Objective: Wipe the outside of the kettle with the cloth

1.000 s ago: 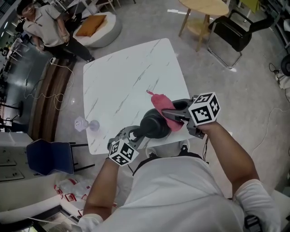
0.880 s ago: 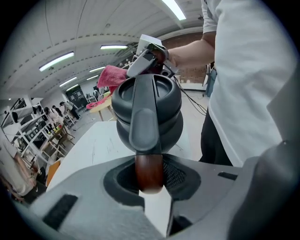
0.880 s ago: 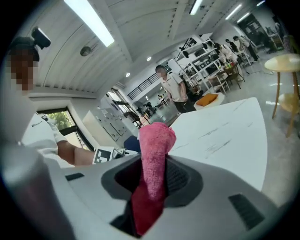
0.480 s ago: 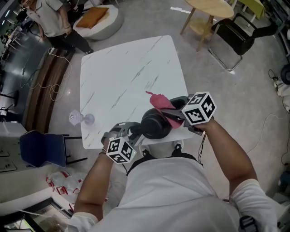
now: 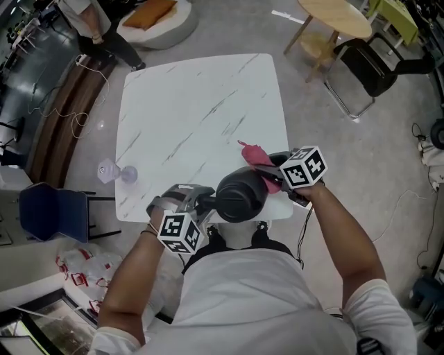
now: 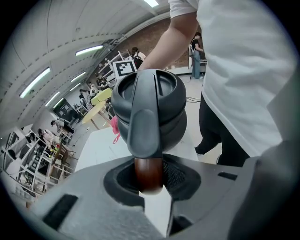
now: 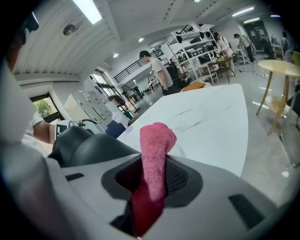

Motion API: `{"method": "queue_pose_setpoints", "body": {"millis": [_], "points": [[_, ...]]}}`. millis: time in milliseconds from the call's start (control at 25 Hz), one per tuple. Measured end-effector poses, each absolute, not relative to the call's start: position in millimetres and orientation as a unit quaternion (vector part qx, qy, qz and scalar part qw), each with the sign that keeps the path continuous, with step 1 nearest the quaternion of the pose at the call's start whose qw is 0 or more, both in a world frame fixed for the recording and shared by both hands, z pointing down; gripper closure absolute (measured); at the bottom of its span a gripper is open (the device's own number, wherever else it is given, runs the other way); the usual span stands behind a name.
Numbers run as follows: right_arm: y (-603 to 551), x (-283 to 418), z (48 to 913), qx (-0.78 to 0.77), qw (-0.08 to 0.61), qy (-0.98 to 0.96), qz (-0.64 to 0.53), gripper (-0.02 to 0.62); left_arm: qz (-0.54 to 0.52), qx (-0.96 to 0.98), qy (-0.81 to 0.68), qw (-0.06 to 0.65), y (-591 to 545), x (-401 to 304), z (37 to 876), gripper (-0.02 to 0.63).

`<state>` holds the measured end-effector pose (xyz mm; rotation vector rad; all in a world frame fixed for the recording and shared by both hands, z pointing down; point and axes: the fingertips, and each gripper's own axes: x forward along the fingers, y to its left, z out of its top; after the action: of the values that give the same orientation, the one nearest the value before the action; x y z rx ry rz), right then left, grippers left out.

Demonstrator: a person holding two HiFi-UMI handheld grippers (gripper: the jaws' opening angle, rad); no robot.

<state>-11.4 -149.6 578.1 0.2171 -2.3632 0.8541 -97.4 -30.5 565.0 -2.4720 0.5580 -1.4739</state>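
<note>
At the table's [image 5: 194, 104] near edge, head view, the black kettle [image 5: 241, 195] stands between both grippers. Left gripper [image 5: 196, 203] view: jaws clamped on the kettle's brown handle [image 6: 149, 174]. Right gripper [image 5: 276, 168] view: jaws pinch the pink cloth [image 7: 154, 154] just beside the kettle's wall. Wiping seems in hand; next, press the cloth on and stroke.

- white marble table [image 5: 187, 118], square with rounded corners
- clear stemmed glass [image 5: 114, 171] on the table, near its left edge
- blue chair [image 5: 52, 211] on the floor just left of the table
- round wooden table [image 5: 336, 17] top right, black chair [image 5: 374, 66] beside it
- orange cushion [image 5: 149, 10] on a white round pouf [image 5: 149, 31], top left
- person [image 5: 97, 21] standing next to the pouf
- white bag with red print [image 5: 83, 267] on the floor, lower left
</note>
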Motion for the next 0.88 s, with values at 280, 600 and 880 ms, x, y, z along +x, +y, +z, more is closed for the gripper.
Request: {"method": "queue_pose_setpoints", "body": {"millis": [280, 600, 880], "points": [[-167, 3, 639, 0.104, 0.321, -0.864, 0.374, 0.476, -0.505, -0.835, 0.189, 0.111, -33, -91, 564, 0.511], [-167, 10, 665, 0.1, 0.352, -0.844, 0.392, 0.476, -0.517, -0.825, 0.186, 0.135, -31, -88, 562, 0.511], [-190, 18, 592, 0.123, 0.277, -0.882, 0.361, 0.474, -0.526, -0.816, 0.174, 0.166, -32, -80, 556, 0.509]]}}
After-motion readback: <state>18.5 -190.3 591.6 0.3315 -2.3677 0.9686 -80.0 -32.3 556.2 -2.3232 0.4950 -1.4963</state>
